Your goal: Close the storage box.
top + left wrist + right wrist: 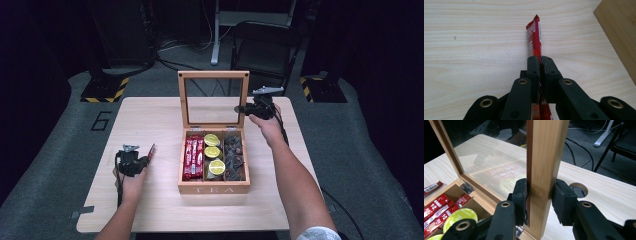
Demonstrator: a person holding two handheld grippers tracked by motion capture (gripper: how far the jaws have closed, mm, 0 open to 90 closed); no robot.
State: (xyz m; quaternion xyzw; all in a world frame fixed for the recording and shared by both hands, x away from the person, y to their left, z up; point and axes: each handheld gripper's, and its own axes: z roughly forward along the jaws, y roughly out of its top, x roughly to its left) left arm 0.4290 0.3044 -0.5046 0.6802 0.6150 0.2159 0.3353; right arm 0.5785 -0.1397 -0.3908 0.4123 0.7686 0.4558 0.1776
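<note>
Pale wood worktop [150, 125] carries a tea box [214, 189], whose upright glass lid [544, 157] the right claw [539, 195] clamps by its frame, while left of the box the left claw [540, 65] pinches a red sachet [535, 37] just above the wood.

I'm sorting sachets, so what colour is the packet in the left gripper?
Red with white print; the packet shows best in the left gripper view.
</note>
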